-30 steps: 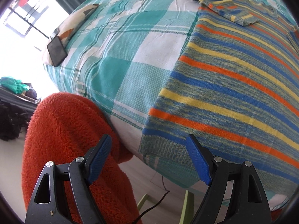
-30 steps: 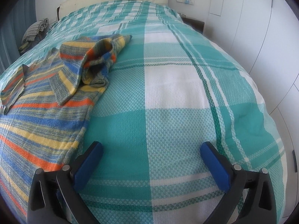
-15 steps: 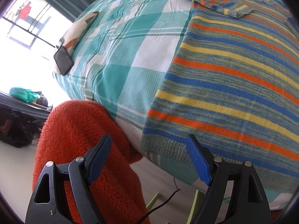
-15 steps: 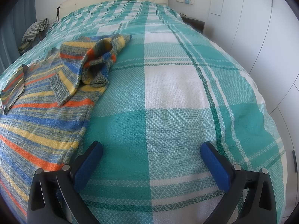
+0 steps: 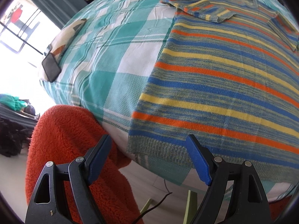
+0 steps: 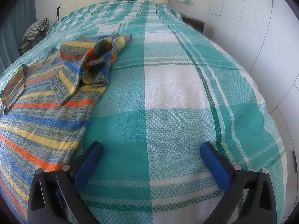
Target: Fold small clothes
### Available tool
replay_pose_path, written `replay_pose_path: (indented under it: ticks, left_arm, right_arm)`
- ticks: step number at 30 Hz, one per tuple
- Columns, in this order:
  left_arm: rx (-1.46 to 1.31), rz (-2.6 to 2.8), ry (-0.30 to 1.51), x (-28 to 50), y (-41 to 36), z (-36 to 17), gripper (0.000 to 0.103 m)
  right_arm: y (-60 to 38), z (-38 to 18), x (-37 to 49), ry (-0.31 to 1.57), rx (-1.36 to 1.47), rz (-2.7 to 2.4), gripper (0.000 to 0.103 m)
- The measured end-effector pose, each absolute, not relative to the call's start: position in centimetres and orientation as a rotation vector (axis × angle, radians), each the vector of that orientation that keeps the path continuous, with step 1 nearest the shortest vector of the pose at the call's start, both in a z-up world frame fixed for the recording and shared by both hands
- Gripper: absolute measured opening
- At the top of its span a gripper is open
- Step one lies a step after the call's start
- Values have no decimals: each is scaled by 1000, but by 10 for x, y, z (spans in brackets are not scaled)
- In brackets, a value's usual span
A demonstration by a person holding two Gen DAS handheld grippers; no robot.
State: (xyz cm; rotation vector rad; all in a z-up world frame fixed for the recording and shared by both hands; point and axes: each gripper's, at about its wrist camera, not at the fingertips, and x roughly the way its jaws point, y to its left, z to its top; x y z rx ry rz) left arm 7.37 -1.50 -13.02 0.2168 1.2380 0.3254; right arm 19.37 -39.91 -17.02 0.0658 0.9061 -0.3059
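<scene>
**Left gripper lines up on the sweater's hem**

Since a second ago the left gripper (image 5: 148,152) has rolled slightly, so the striped sweater (image 5: 224,85) now sits more squarely ahead; the right gripper (image 6: 151,157) hasn't budged. Both stand wide, holding nothing. The ribbed hem corner (image 5: 138,146) lies between the left jaws, at the bed's near edge. Best pinch both knit layers without the woven plaid bedspread (image 6: 177,85). Beyond the hem, the soft, stripy body lies flat; farther still, both sleeves are folded in, one bunched.
</scene>
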Motion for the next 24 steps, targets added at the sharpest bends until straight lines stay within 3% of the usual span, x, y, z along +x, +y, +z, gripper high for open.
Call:
replay_pose_path:
  ticks: [17, 24]
  left_arm:
    - [65, 9, 939, 105, 12, -113, 89]
    - [-14, -44, 1019, 93, 41, -138, 89]
  right_arm:
    - [-400, -170, 193, 906, 66, -306, 103]
    - [-400, -171, 193, 903, 70, -305, 103]
